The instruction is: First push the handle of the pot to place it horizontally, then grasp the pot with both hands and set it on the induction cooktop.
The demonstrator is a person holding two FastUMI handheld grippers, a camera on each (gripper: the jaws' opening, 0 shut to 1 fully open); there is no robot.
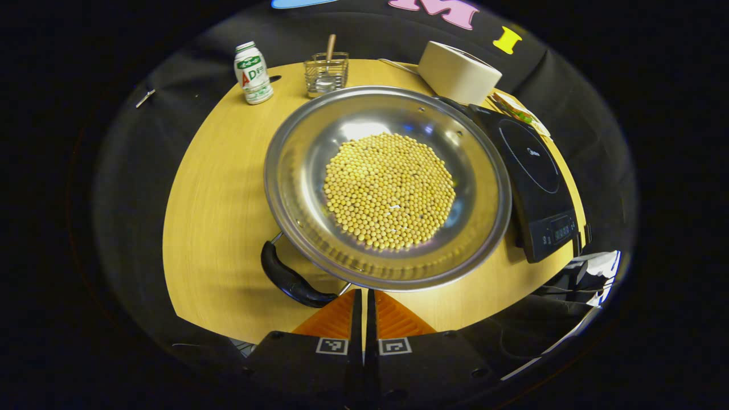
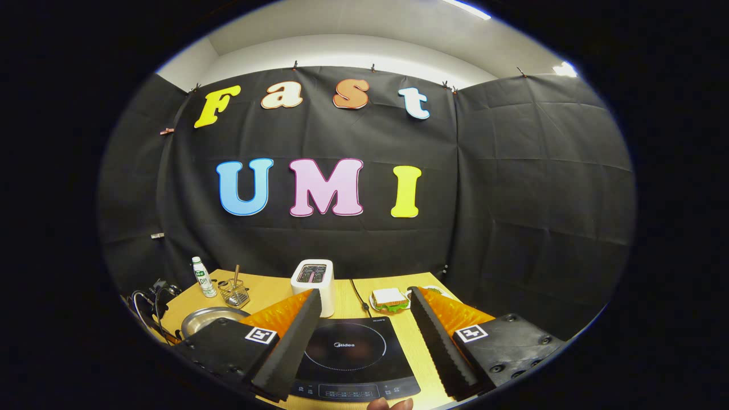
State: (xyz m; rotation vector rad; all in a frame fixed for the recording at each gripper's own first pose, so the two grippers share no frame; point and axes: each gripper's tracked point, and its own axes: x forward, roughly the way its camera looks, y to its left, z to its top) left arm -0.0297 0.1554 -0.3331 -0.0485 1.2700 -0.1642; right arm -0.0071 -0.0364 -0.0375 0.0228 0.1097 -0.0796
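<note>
Left gripper (image 1: 363, 296) had its fingers pressed together with nothing between them, tips just beside the near rim of the pot (image 1: 387, 185) and next to its black handle (image 1: 293, 277), which angled off toward the lower left. The pot, holding yellow beans (image 1: 389, 191), sat on the wooden table (image 1: 219, 210) just left of the induction cooktop (image 1: 532, 188), rim close to or overlapping its edge; bottle (image 1: 253, 73), wire holder (image 1: 327, 74) and toaster (image 1: 458, 71) stood behind. Right gripper (image 2: 364, 327) hung with fingers spread wide above the induction cooktop (image 2: 347, 350), gripping nothing, a sandwich (image 2: 390, 299) beyond it.
</note>
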